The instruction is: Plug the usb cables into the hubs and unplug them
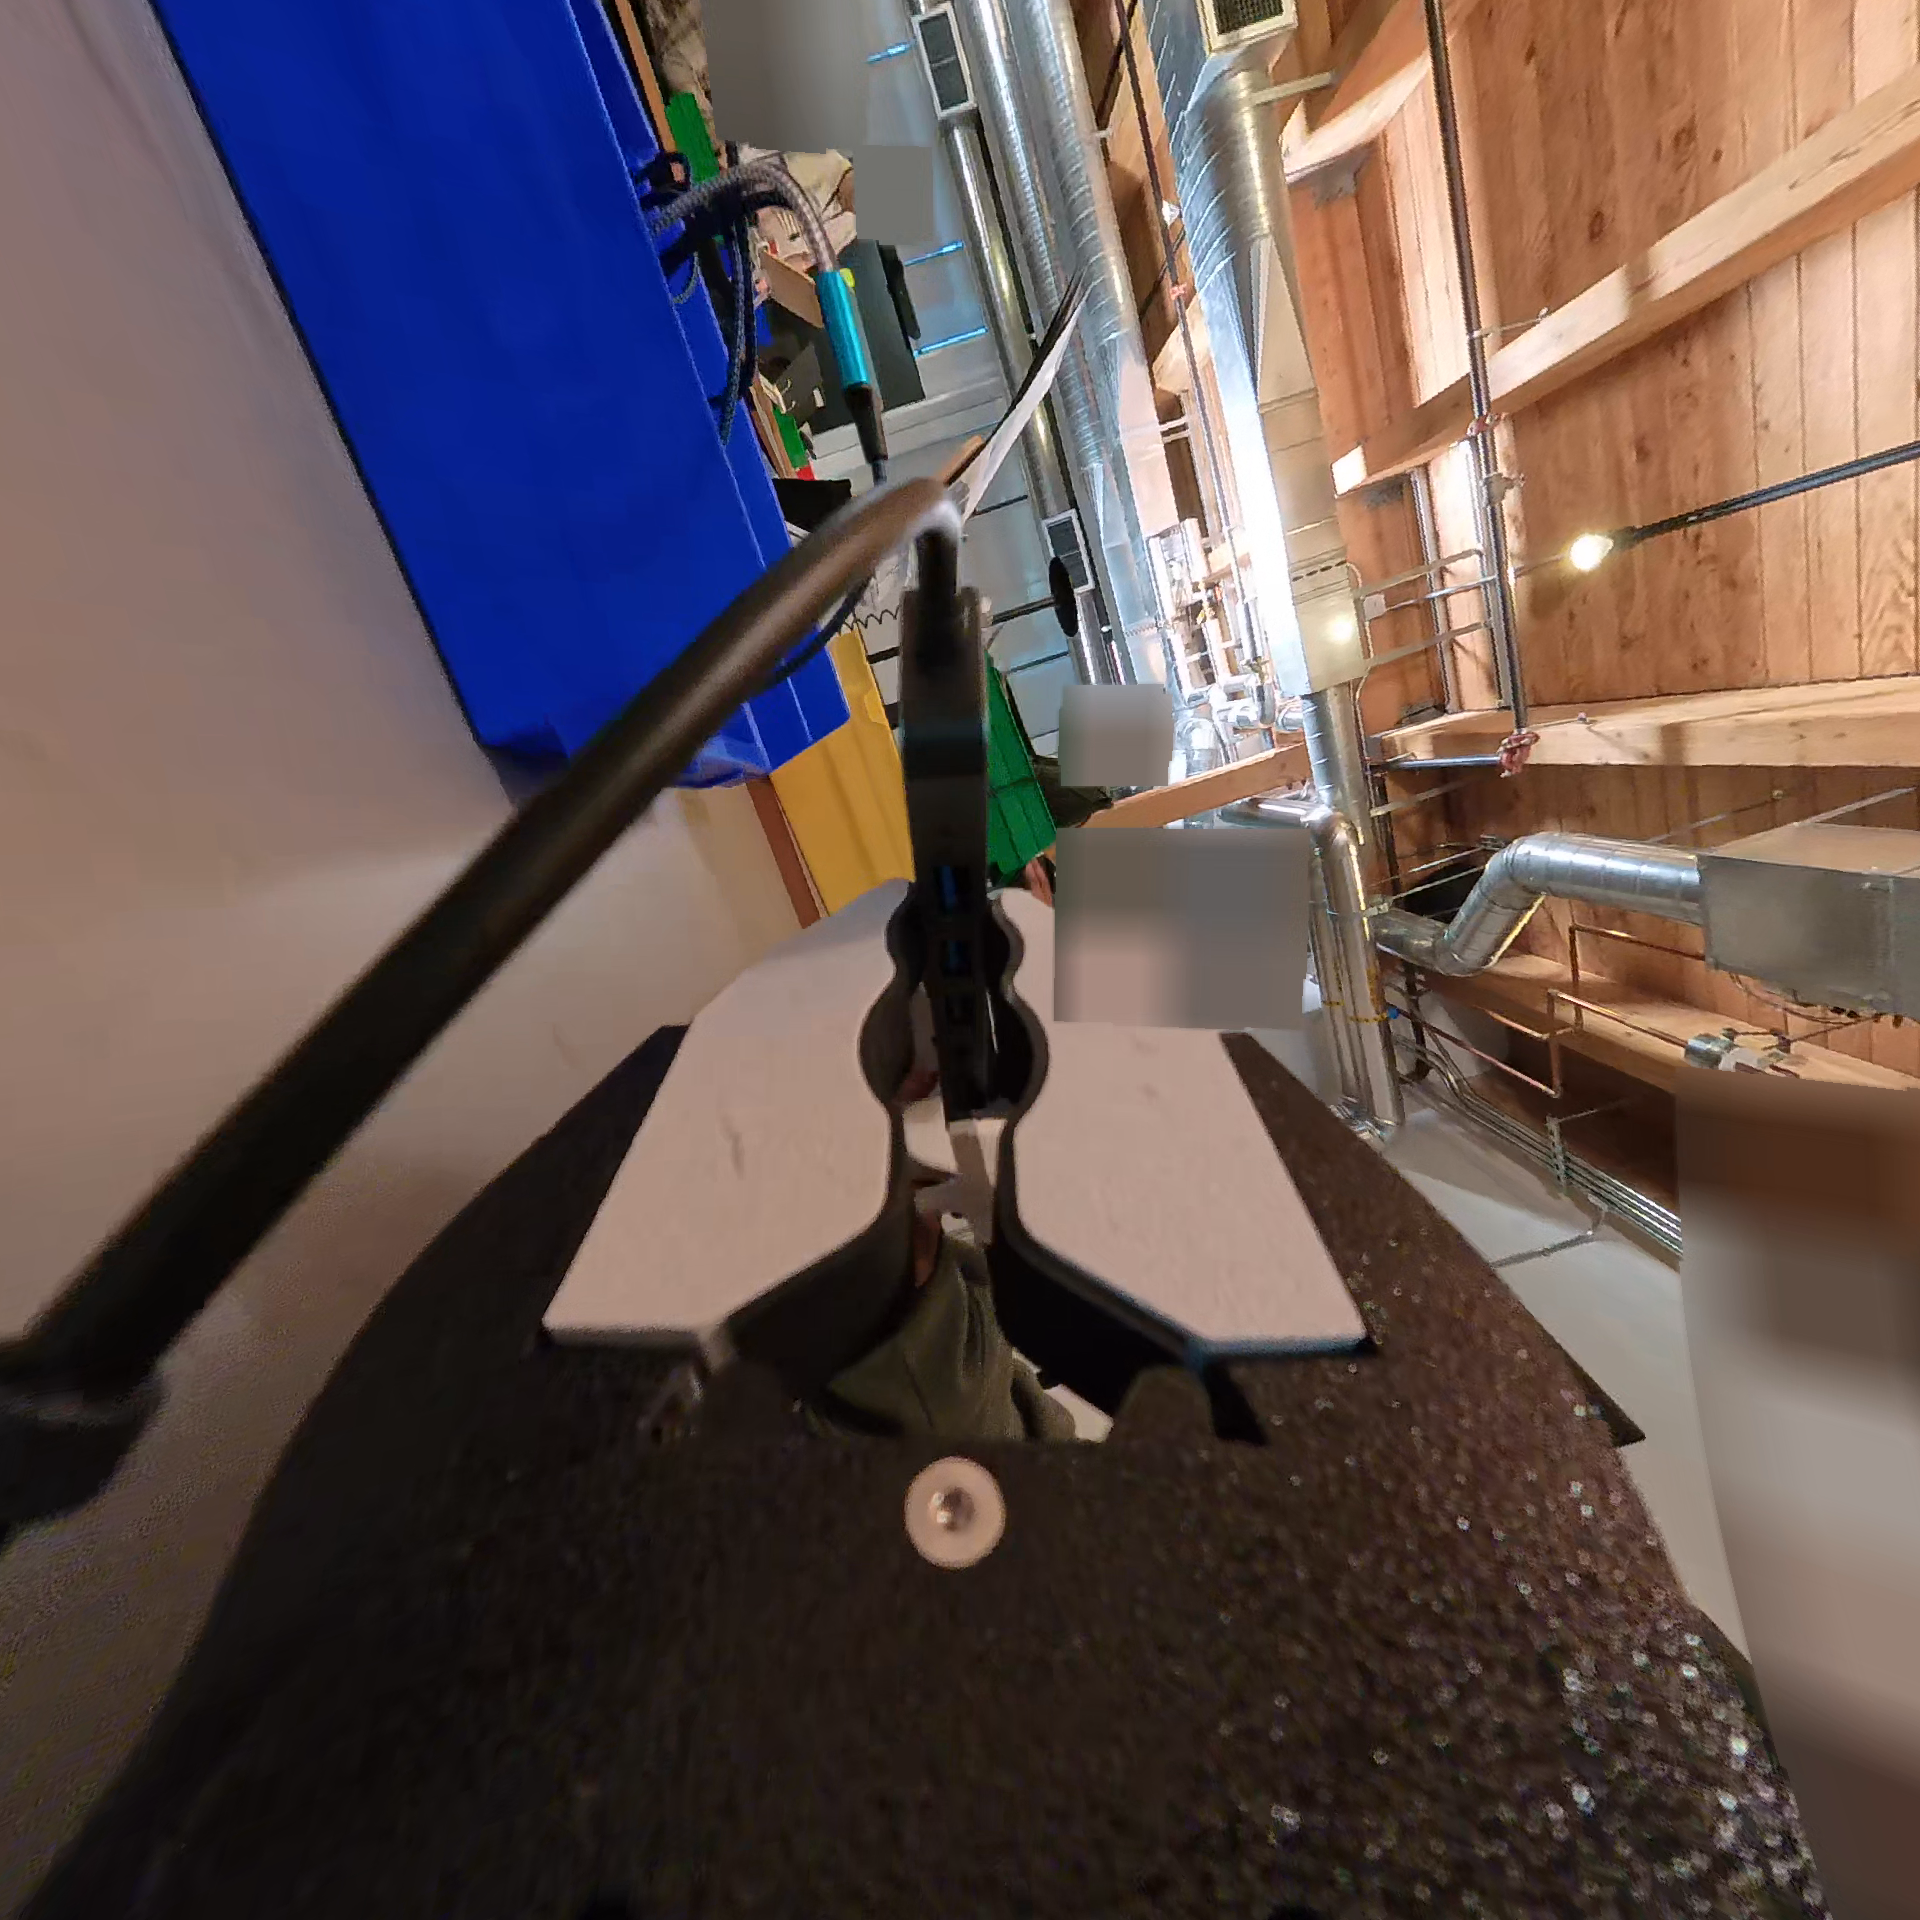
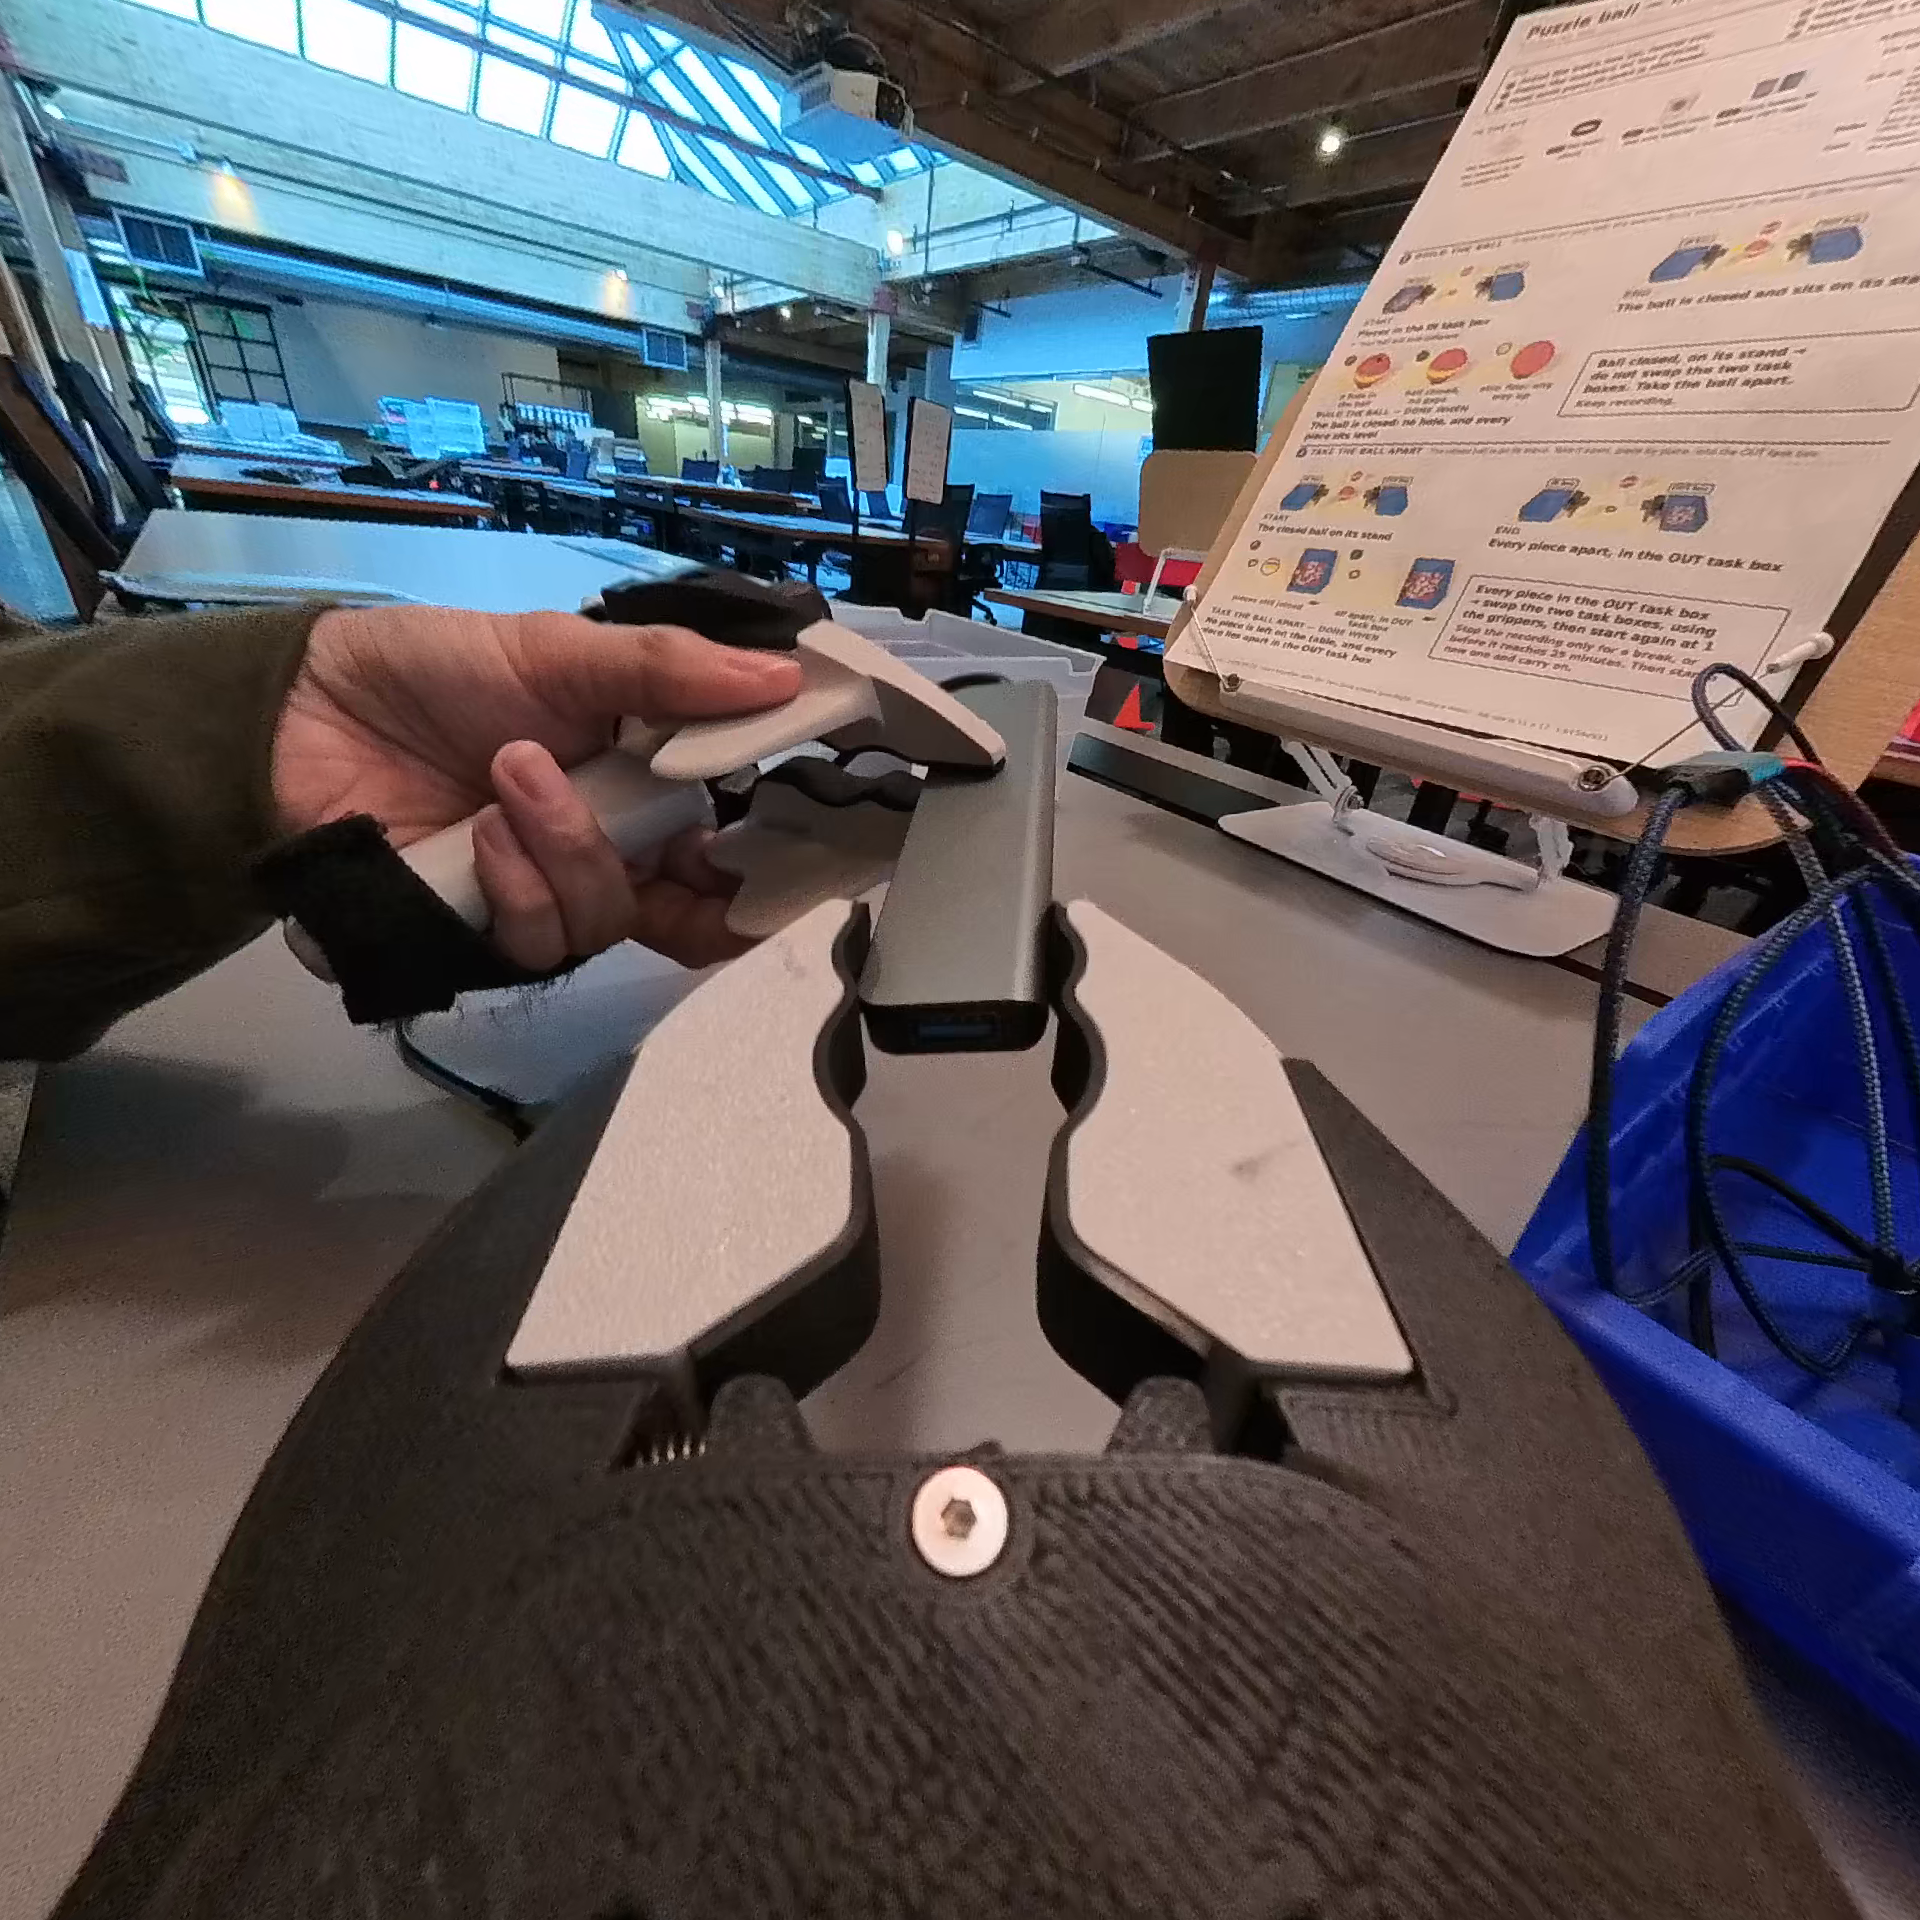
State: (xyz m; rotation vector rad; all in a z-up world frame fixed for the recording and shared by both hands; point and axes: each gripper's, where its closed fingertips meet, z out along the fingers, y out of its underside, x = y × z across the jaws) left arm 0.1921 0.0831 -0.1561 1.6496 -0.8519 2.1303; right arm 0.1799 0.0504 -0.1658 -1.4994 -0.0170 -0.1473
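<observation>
A slim grey USB hub [image 2: 966,883] is held above the grey table [image 2: 1299,987], its blue end port facing the right wrist camera. My right gripper [image 2: 961,930] is shut on the hub's near end. My left gripper [image 2: 904,800], held by a hand [image 2: 499,717], clamps the hub's far part from the left. In the left wrist view the hub [image 1: 940,748] shows edge-on between the shut fingers of the left gripper [image 1: 951,925]. The hub's black cable [image 1: 416,987] leaves its far end and curves down to the left. No plug shows in the end port.
A blue bin [image 2: 1766,1299] at the right holds several braided cables [image 2: 1662,935]; it also shows in the left wrist view [image 1: 468,364], with a teal plug [image 1: 847,332] hanging nearby. An instruction board [image 2: 1558,416] stands on a white stand behind the hub. The grippers' ends are close to 4 centimeters from one another.
</observation>
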